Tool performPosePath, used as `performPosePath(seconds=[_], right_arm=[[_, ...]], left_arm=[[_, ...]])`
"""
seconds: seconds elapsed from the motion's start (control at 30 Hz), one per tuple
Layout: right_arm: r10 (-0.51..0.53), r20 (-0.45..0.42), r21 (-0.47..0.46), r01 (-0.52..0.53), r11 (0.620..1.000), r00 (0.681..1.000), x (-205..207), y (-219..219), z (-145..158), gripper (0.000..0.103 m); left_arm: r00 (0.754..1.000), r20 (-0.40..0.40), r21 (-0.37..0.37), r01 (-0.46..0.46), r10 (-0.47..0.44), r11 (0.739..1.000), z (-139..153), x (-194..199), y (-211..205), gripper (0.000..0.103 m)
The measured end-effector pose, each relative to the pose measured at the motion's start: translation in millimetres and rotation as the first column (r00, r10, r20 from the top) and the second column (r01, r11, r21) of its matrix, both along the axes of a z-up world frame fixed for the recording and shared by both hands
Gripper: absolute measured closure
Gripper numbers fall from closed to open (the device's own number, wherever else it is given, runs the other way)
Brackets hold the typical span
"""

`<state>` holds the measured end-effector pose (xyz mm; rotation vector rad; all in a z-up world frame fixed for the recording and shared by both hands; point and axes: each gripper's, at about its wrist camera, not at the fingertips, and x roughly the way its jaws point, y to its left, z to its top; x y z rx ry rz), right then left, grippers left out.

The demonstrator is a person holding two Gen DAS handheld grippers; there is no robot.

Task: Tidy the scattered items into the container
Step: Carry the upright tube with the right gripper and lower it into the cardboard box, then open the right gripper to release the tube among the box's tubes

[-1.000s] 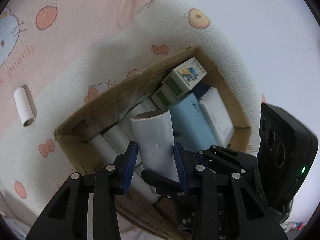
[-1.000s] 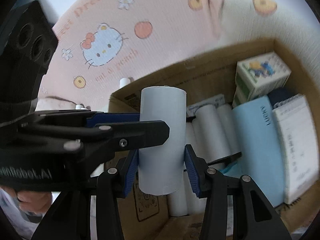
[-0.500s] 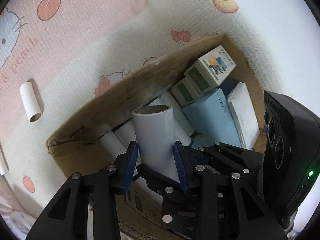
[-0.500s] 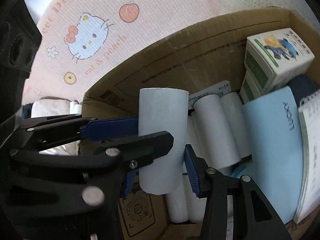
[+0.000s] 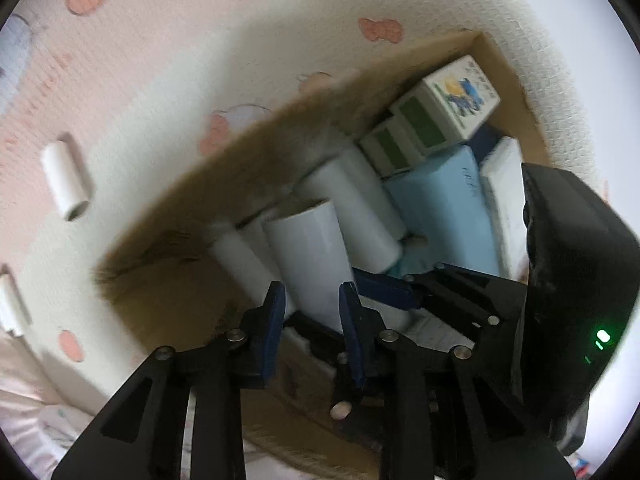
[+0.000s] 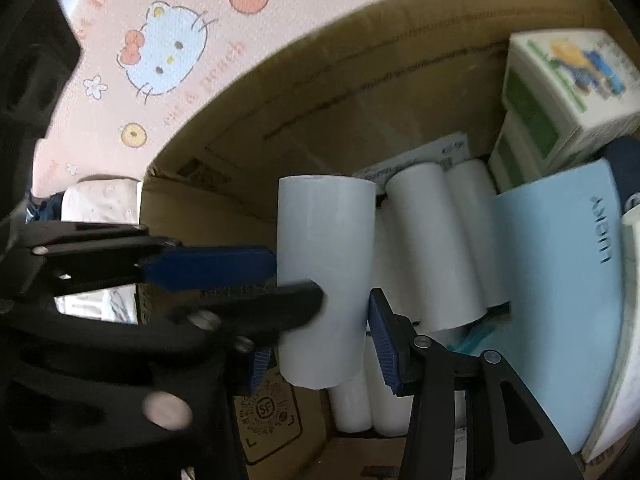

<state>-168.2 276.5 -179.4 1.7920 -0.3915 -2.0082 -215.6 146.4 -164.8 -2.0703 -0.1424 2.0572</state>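
Change: both grippers are sitting lower over the cardboard box [image 5: 168,240] than a second ago, its inside filling more of each view.
Left wrist view: left gripper [image 5: 312,308] is closing its blue pads on a white roll [image 5: 308,252], which stands between them above other rolls lying in the box; right gripper [image 5: 384,284] is crossing just beside it.
Outside box: 1 loose white tube [image 5: 66,180] is lying on the printed mat [image 5: 160,80], well apart from the rim.
Right wrist view: right gripper [image 6: 320,340] is pinching a second white roll [image 6: 326,280] upright; left pad is hidden behind the other gripper.
Writing: "LUCKY" is showing on the light-blue book [image 6: 560,300]; an "SF" code mark [image 6: 266,412] is on the box wall.
Room: rolls are packing the floor, boxes and books crowding the right side.
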Motion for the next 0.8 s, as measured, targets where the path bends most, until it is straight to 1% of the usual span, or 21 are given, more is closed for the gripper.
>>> performPosePath(seconds=[0.03, 0.1, 0.2, 0.3, 0.43, 0.6, 0.7, 0.8], right_arm=[[-0.006, 0.006, 0.001, 0.006, 1.0, 1.0, -0.2, 0.1, -2.3, 0.06], [-0.002, 0.019, 0.0, 0.002, 1.0, 1.0, -0.9, -1.4, -7.1, 0.06], [0.014, 0.045, -0.003, -0.014, 1.0, 0.999, -3.6, -7.6, -12.8, 0.061], [0.048, 0.013, 0.051, -0.048, 0.998, 0.999, -6.8, -18.0, -10.5, 0.061], [0.049, -0.019, 0.086, -0.047, 0.995, 0.999, -11.5, -23.7, -6.2, 0.061], [0.074, -0.036, 0.132, -0.068, 0.989, 0.997, -6.5, -29.4, -5.8, 0.061], [0.079, -0.005, 0.155, -0.078, 0.985, 0.997, -1.9, -30.0, -12.2, 0.061], [0.067, 0.045, 0.203, -0.075, 0.976, 0.997, 1.7, -27.6, -23.0, 0.061]], left_arm=[[1.0, -0.018, -0.02, -0.001, 0.0, 1.0, 3.4, 0.1, -4.2, 0.072], [0.999, -0.046, -0.035, 0.006, -0.007, 0.999, 9.0, -0.1, -13.3, 0.073], [0.998, -0.067, -0.012, 0.016, -0.017, 1.0, 14.1, 1.3, -27.1, 0.079], [0.998, -0.07, 0.013, 0.005, -0.004, 1.0, 16.3, 5.8, -37.0, 0.08], [0.998, -0.069, 0.063, -0.002, 0.006, 0.998, 20.9, 9.5, -43.4, 0.081], [0.996, -0.094, 0.053, 0.003, 0.002, 0.999, 24.8, 16.7, -52.3, 0.081], [0.997, -0.079, 0.064, -0.003, 0.008, 0.998, 22.4, 21.7, -59.1, 0.081], [0.995, -0.1, 0.069, 0.005, 0.002, 0.998, 25.1, 27.5, -63.9, 0.082]])
